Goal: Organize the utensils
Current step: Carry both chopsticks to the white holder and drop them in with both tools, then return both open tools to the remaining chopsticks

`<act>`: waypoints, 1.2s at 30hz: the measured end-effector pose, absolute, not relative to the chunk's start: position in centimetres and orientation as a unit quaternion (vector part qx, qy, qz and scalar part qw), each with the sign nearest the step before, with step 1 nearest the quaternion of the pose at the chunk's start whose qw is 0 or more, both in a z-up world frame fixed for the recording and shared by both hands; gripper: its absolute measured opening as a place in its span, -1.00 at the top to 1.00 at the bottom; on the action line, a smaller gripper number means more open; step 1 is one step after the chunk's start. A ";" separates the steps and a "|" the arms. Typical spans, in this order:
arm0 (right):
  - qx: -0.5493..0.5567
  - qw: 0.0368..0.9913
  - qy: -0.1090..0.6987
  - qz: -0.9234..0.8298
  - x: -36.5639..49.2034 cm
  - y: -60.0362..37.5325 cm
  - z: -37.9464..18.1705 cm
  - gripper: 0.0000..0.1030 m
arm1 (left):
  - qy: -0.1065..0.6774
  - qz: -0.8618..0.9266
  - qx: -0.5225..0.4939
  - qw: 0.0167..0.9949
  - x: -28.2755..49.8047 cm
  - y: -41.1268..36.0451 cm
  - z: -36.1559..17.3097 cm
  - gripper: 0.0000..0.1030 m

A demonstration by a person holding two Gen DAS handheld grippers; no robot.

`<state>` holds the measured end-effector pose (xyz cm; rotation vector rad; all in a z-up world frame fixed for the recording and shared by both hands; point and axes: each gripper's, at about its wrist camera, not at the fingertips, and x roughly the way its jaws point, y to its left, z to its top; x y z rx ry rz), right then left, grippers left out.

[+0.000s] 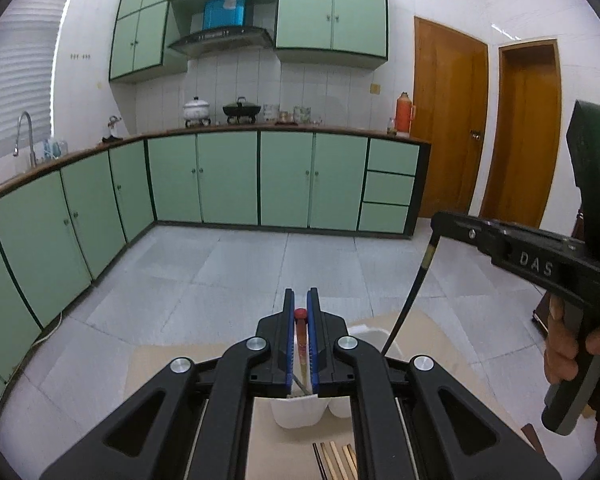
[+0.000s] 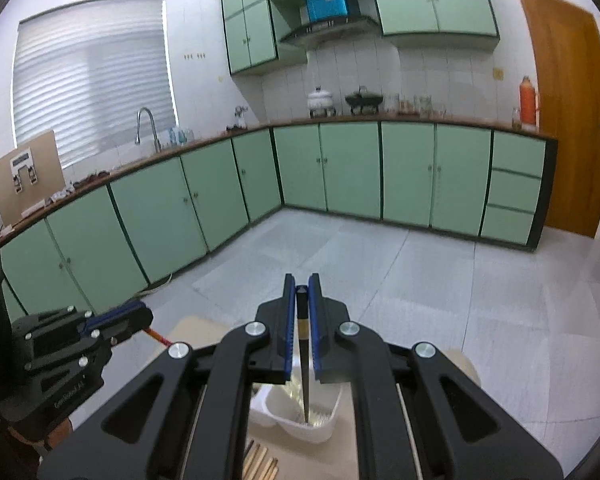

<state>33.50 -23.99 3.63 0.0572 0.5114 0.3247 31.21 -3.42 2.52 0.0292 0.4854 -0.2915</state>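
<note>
A: Chopsticks are held in both grippers, one each. The left gripper is clamped on a reddish chopstick with a red cap at its top, and the right gripper is clamped on a black chopstick that tapers to a point.

B: Where are the tips relative to the holder?

A: In the right wrist view, the black tip is seen hanging over the white utensil holder on the table, seemingly just above or just inside its right compartment; which of the two cannot be told. In the left wrist view, the lower end of the reddish one is seen at the holder's rim.

B: How should the drop be done well?

A: Each stick is best kept near upright and lowered until its tip is well inside a compartment before the grip is released. A release from too high would probably let the stick bounce or tip out. The two grippers should be kept apart so their fingers are not knocked together over the narrow opening.

B: Anything left over?

A: More wooden chopsticks are seen lying on the table just in front of the holder.
</note>
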 end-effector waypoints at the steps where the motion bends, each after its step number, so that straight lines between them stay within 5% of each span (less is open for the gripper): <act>1: 0.031 0.953 0.255 0.161 33.4 -24.0 3.2 0.83 | 0.242 -0.144 0.014 0.960 31.2 -3.3 2.3 0.86; 4: 0.038 0.949 0.267 0.162 32.8 -23.9 2.4 0.74 | 0.248 -0.141 0.013 0.958 31.1 -3.1 1.9 0.76; 7: 0.038 0.952 0.260 0.157 31.7 -24.2 2.3 0.26 | 0.244 -0.138 0.007 0.960 30.3 -2.6 2.0 0.53; 9: 0.034 0.957 0.245 0.150 30.3 -24.4 2.6 0.10 | 0.236 -0.130 0.007 0.963 29.7 -2.1 2.4 0.18; 19: 0.015 0.976 0.191 0.102 20.5 -25.9 0.8 -0.74 | 0.202 -0.104 -0.002 0.974 21.8 -0.1 1.2 -0.49; 24: 0.026 0.970 0.219 0.099 16.4 -25.9 -3.1 -0.79 | 0.217 -0.096 -0.007 0.971 18.4 0.5 -1.7 -0.64; 36: 0.021 0.938 0.332 0.097 8.9 -22.1 -14.0 -0.77 | 0.336 -0.093 0.022 0.937 13.0 0.3 -12.9 -0.64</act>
